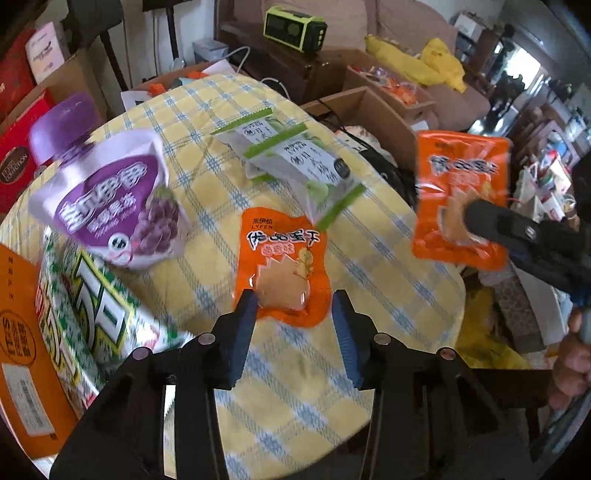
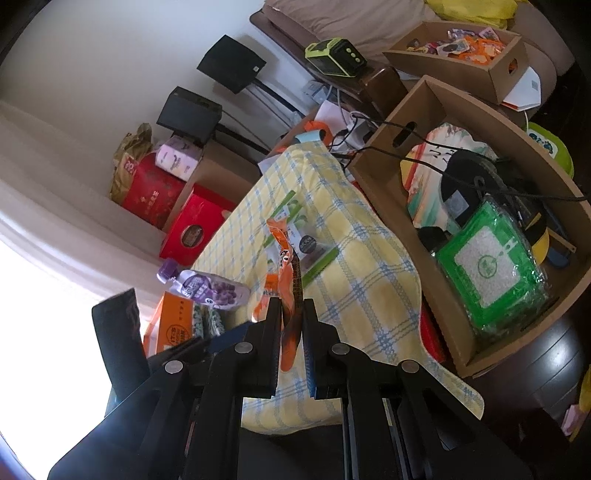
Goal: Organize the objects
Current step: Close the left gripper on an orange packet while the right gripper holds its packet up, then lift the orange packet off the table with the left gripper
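Note:
An orange snack packet [image 1: 284,266] lies flat on the yellow checked cloth [image 1: 207,122]. My left gripper [image 1: 293,299] is open just above its near edge, a finger on each side. My right gripper [image 2: 290,308] is shut on a second orange packet [image 2: 286,258] and holds it in the air off the table's right side; that packet also shows in the left wrist view [image 1: 461,195]. Two green-edged white packets [image 1: 295,158] lie overlapped behind. A purple grape pouch [image 1: 114,199] rests on boxes at the left.
A green-and-white box [image 1: 96,314] and an orange box [image 1: 22,332] sit at the table's left edge. Open cardboard boxes [image 2: 461,110] with goods stand beside the table. Red boxes [image 2: 184,229] lie on the floor. A green radio [image 1: 295,27] sits behind.

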Motion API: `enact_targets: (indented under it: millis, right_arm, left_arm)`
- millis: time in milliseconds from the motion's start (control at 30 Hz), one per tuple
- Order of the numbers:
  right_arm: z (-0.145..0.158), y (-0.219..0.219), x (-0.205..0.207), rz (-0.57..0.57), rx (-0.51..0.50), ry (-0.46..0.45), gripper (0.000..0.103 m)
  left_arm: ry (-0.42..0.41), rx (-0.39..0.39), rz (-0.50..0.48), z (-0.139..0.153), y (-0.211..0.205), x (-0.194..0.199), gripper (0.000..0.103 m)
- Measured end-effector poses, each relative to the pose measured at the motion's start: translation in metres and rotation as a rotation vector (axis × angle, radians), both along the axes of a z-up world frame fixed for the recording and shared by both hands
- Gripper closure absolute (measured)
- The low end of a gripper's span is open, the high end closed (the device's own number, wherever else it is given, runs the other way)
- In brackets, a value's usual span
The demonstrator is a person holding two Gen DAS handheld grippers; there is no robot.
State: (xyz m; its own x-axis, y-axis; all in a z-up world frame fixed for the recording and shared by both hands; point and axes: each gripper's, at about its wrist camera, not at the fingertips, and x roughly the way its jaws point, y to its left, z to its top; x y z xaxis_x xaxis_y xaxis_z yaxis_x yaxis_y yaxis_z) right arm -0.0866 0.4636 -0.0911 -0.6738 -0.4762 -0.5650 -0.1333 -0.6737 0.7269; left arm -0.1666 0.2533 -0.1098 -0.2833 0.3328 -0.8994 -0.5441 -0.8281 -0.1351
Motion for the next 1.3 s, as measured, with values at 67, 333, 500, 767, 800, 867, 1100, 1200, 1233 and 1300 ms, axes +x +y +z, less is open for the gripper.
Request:
enact_targets:
  millis: [67,333,500,767,800,867,1100,1200,1233,1300]
  right_arm:
    - [0.000,-0.002,0.000,0.004,0.000,0.000,0.093]
    - [0.001,-0.010,-0.001,0.023,0.009,-0.003,0.093]
    - [0.000,-0.011,-0.001,0.026,0.012,-0.007,0.093]
    - [0.001,-0.017,-0.002,0.039,0.017,-0.007,0.093]
    - [0.001,-0.018,-0.003,0.041,0.016,-0.008,0.093]
    - [0.001,-0.019,-0.003,0.044,0.015,-0.008,0.093]
    - [0.006,-0.024,-0.002,0.055,0.019,0.001,0.093]
    - [0.009,-0.027,-0.001,0.058,0.024,0.006,0.093]
    - [0.010,-0.028,-0.001,0.059,0.025,0.006,0.093]
    - [0.010,-0.029,-0.001,0.061,0.026,0.007,0.093]
  left_arm:
    - [-0.015,0.016,0.009,0.002,-0.005,0.003,0.064]
    - [-0.034,0.041,0.056,-0.002,-0.003,-0.010,0.049]
    - [-0.017,0.034,0.045,-0.007,0.001,-0.015,0.058]
    - [-0.002,0.041,0.034,-0.003,-0.005,-0.005,0.078]
    - [-0.003,0.044,0.033,-0.002,-0.006,-0.004,0.078]
    - [0.000,0.056,0.032,0.002,-0.009,-0.001,0.078]
    - [0.025,0.100,0.027,0.024,-0.020,0.009,0.096]
    - [0.026,0.105,0.034,0.029,-0.026,0.010,0.098]
    - [0.009,0.109,0.032,0.029,-0.027,0.010,0.098]
    - [-0.003,0.116,0.038,0.028,-0.029,0.010,0.096]
